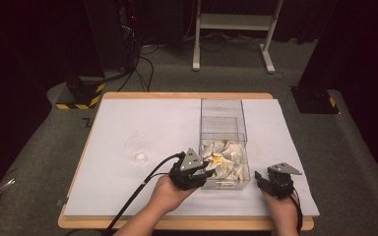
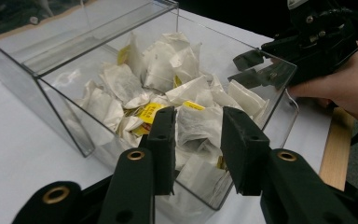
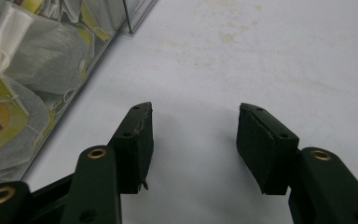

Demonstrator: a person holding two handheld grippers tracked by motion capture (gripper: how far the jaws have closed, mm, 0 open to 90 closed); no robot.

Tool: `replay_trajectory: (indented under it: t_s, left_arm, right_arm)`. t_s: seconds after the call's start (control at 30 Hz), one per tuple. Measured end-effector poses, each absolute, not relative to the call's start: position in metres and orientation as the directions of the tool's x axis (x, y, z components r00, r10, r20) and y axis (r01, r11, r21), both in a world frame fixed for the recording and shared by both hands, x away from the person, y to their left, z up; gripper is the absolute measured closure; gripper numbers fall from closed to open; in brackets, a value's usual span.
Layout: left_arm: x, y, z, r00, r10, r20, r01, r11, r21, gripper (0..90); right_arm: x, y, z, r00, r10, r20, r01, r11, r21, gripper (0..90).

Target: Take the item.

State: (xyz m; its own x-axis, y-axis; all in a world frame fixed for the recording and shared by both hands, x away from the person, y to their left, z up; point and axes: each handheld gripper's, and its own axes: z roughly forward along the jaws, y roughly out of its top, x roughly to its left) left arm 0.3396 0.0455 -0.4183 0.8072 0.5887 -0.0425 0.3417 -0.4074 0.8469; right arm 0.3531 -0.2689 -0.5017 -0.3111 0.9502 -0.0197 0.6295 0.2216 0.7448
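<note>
Your clear rectangular plastic box [image 1: 224, 142] of white paper tea bags [image 1: 222, 161] sits right of centre on the white-covered table [image 1: 128, 196], with bare surface to its left apart from a small clear plastic cup [image 1: 137, 149]. Your left hand-held gripper [image 1: 204, 173] rests against the box's near-left corner, jaws narrowly parted on nothing. Your right hand-held gripper [image 1: 260, 177] lies low, just beside the box near the table's front edge, jaws wide and empty
</note>
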Motion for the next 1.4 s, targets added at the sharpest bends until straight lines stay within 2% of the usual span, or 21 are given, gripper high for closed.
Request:
replay_trajectory:
  t_s: [0.53, 0.9, 1.0, 1.4]
  left_arm:
    - [0.35, 0.027, -0.423, 0.834, 0.549, -0.065, 0.356, -0.443, 0.823, 63.4]
    - [0.359, 0.014, -0.421, 0.849, 0.521, -0.087, 0.371, -0.47, 0.801, 66.3]
    - [0.359, 0.011, -0.421, 0.847, 0.523, -0.094, 0.378, -0.469, 0.798, 64.1]
    - [0.357, 0.003, -0.422, 0.848, 0.53, -0.02, 0.347, -0.525, 0.777, 63.1]
  right_arm:
    - [0.353, -0.269, -0.502, -0.312, 0.95, -0.021, 0.626, 0.223, 0.747, 46.0]
    - [0.353, -0.269, -0.502, -0.312, 0.95, -0.01, 0.631, 0.215, 0.745, 46.0]
    - [0.353, -0.269, -0.502, -0.314, 0.949, -0.009, 0.629, 0.215, 0.747, 45.9]
    - [0.353, -0.27, -0.502, -0.318, 0.948, -0.007, 0.626, 0.216, 0.749, 45.6]
